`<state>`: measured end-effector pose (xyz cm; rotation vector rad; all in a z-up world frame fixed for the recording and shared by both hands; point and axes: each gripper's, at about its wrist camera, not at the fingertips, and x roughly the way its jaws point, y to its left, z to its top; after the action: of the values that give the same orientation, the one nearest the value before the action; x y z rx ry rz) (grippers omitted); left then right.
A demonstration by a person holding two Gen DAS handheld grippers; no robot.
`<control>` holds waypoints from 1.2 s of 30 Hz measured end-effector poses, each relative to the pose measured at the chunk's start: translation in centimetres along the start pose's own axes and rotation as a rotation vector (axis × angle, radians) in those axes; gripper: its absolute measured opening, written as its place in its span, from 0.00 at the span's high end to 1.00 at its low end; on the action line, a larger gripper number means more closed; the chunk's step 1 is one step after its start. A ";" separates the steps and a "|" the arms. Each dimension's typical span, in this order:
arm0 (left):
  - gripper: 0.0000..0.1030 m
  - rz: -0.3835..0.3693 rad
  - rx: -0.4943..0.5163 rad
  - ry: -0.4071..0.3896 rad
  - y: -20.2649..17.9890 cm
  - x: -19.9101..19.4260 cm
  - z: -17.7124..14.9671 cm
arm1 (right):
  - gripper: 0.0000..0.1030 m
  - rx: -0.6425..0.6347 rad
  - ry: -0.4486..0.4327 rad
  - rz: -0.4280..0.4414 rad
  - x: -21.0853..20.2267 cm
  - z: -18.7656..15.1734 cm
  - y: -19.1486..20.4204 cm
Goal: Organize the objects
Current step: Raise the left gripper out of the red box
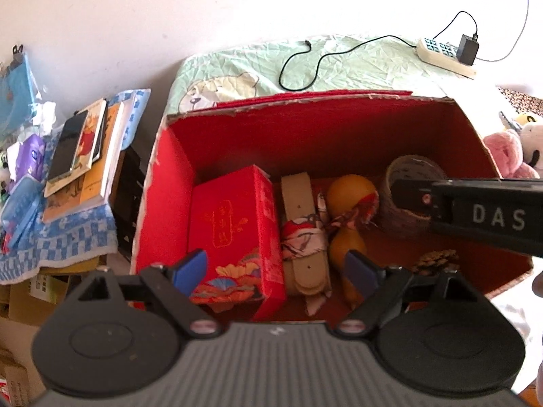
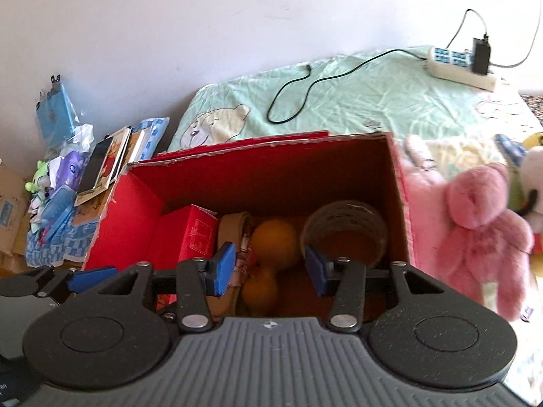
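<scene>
Cardboard, red-lined, forms the open box (image 1: pixel 325 129) that fills the left wrist view, standing on a bed with a pale green bear-print sheet (image 1: pixel 356 64). Inside the box, a red gift box (image 1: pixel 234 227) stands at nine o'clock, just beside it lies a beige belt (image 1: pixel 300 200) wrapped with a patterned scarf (image 1: pixel 303 237), then a yellow gourd (image 1: pixel 349 210) toward the middle, and a woven basket (image 1: pixel 407 196) at three o'clock. The left tongs (image 1: pixel 275 271) hang released over the near edge, blue pads wide apart and empty. The other tool's black body marked "DAS" (image 1: pixel 492 218) crosses in from three o'clock in front of the basket. At nine o'clock outside the box, a phone (image 1: pixel 66 146) lies on stacked books on a blue checked cloth. A white power strip (image 1: pixel 444 56) with a black adapter sits at one o'clock on the sheet. In the right wrist view, the right tongs (image 2: pixel 269 271) are also released, holding nothing, poised above the gourd (image 2: pixel 271 240) inside the same box (image 2: pixel 258 162). The basket (image 2: pixel 346 227) sits at the box's three o'clock corner, the gift box (image 2: pixel 190 234) toward nine. A pink plush bear (image 2: pixel 482 217) lies on the bed just outside the box wall at three o'clock.
</scene>
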<state>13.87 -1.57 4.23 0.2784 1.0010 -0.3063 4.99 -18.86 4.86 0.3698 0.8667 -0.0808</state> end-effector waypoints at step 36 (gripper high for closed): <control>0.09 0.054 -0.085 0.082 -4.2 -4.1 -8.1 | 0.48 -0.070 0.023 0.049 -7.3 -8.5 -2.4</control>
<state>3.94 -2.02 3.21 0.2425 1.0827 -0.2039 -6.50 -18.70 4.68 0.3271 0.8808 -0.0012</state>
